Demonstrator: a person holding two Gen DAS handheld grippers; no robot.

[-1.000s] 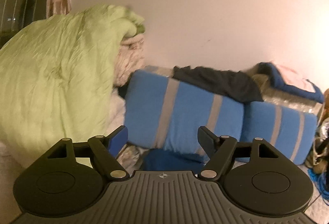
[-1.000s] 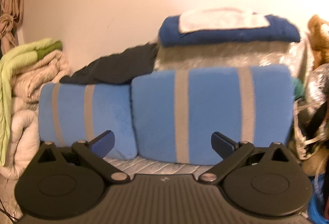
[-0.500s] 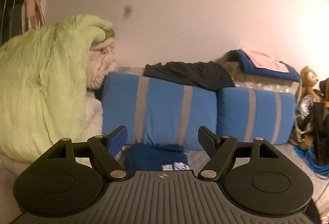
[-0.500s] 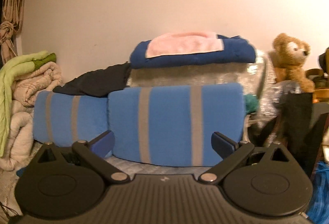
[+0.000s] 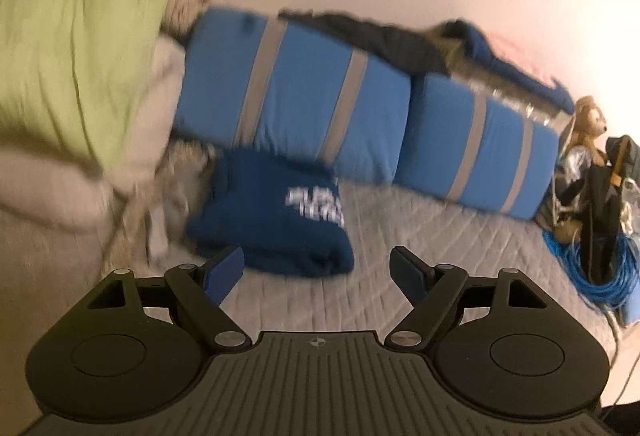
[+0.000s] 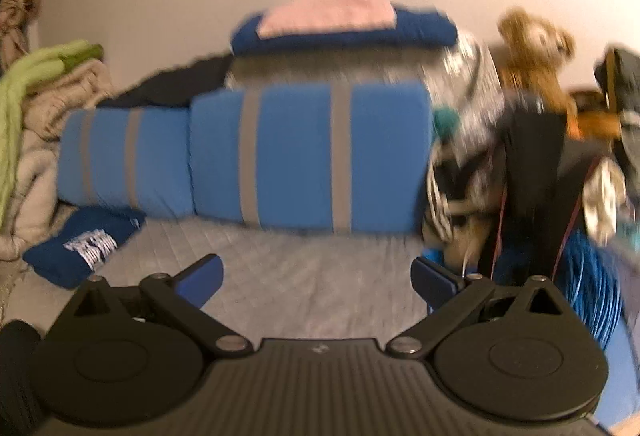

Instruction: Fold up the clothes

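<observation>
We found the folded navy-blue garment with white block lettering lying on the grey quilted bed cover toward its left side, its far edge against the foot of the left-hand blue cushion with grey stripes and a heap of beige bedding just beside it on the left. The left gripper hovered above the cover directly in front of the garment; its jaws were opening, already wide apart, with nothing between the blue pads and no contact with the cloth. The right gripper hung over the bare middle of the cover, facing the right-hand blue cushion with grey stripes; its jaws stood wide apart and empty. From that view we saw the garment well off to the left, at the left edge of the cover. A light-green quilted duvet was piled over the beige bedding at the left. A crumpled black garment lay on top of the cushions, and behind them a folded dark-blue blanket topped with a pink cloth. At the right edge we noted a brown teddy bear and a coil of bright-blue cable. Both views were blurred.
</observation>
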